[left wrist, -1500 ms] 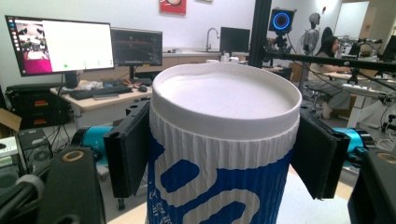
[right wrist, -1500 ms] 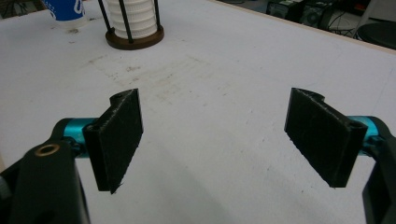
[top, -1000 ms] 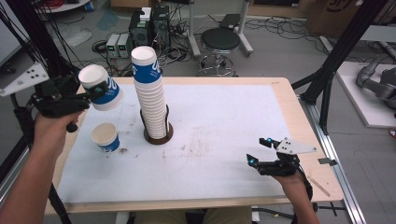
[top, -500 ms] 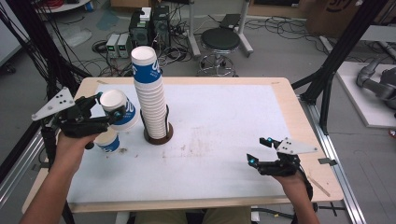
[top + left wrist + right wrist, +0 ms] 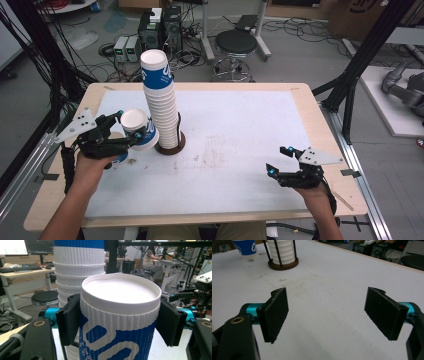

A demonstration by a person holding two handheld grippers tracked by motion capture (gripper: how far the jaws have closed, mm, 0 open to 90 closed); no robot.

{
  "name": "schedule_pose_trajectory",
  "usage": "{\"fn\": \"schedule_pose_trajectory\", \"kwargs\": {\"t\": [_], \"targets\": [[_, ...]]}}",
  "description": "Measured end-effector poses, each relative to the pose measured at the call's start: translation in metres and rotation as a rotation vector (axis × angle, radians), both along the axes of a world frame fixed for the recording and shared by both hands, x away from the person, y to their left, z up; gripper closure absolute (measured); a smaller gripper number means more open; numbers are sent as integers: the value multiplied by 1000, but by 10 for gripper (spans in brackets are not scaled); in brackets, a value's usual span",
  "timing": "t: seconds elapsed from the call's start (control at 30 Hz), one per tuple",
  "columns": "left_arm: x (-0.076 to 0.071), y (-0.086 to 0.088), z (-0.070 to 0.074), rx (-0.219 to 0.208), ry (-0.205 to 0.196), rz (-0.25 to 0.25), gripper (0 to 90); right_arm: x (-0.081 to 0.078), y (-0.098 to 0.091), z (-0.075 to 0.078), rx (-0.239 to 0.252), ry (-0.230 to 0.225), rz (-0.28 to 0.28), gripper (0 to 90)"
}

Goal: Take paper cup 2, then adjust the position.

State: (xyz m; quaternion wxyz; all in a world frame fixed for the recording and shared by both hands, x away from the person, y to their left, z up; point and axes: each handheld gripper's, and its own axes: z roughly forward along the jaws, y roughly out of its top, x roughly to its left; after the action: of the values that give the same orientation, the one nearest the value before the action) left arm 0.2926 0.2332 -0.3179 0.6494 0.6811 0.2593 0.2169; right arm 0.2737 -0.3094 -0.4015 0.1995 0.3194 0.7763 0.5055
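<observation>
A white and blue ribbed paper cup (image 5: 145,131) is held tilted at the table's left, my left gripper (image 5: 128,131) shut on it. In the left gripper view both pads press the cup (image 5: 120,322) just below its rim. Right beneath it stands a second cup (image 5: 120,159), mostly hidden by the gripper and hand. A tall stack of cups (image 5: 162,107) rises from a brown round holder (image 5: 170,148) just right of the held cup. My right gripper (image 5: 278,160) rests near the table's front right, its jaws wide open over bare surface (image 5: 327,315).
The white mat (image 5: 235,130) covers most of the wooden table (image 5: 305,100). In the right gripper view, the holder's base (image 5: 283,265) and the standing cup (image 5: 245,247) lie far ahead. A stool (image 5: 236,42) and equipment stand on the floor beyond the table.
My left gripper has come down and to the right with the cup, from beside the table's left edge to just over the standing cup. The right gripper has stayed put.
</observation>
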Motion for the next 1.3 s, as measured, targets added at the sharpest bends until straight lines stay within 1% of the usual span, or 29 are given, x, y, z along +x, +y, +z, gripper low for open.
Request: {"fn": "schedule_pose_trajectory", "kwargs": {"t": [0.13, 0.23, 0.33, 0.4, 0.47, 0.53, 0.73, 0.77, 0.9, 0.93, 1.0, 1.17, 1.3], "targets": [[-2, -6, -1, 1, 1, -16, 285, 0, 2, -2, -8, 10, 6, 197], [-3, -10, -2, 6, 2, -28, 285, -2, 1, -1, -9, -1, 4, 197], [-4, -14, -3, 1, 3, -40, 285, -2, -1, 0, -3, -4, -2, 196], [-4, -18, -5, -7, 12, -49, 285, -2, 0, -1, -4, 0, 0, 197], [-4, -22, -6, -6, 14, -59, 285, -2, 2, -1, -5, 8, 1, 197], [-4, -27, -6, 0, 13, -70, 285, 0, 3, -2, -10, 6, 7, 197], [-3, -39, -10, 2, 20, -92, 285, 2, 6, -2, -9, 0, 14, 197], [-3, -42, -11, 2, 21, -98, 285, 1, 6, -2, -5, 8, 15, 197], [-3, -50, -13, 8, 21, -117, 285, 2, 8, -1, -7, 1, 28, 197], [-3, -53, -14, 9, 22, -120, 285, 2, 9, -1, -6, 5, 30, 196], [-2, -58, -16, 13, 25, -127, 285, 3, 11, -1, -16, 2, 41, 196], [-2, -68, -17, 8, 25, -145, 284, 3, 17, 0, -11, 3, 63, 197], [-1, -76, -18, 14, 25, -165, 285, 2, 22, 2, -4, 4, 83, 196]]}}
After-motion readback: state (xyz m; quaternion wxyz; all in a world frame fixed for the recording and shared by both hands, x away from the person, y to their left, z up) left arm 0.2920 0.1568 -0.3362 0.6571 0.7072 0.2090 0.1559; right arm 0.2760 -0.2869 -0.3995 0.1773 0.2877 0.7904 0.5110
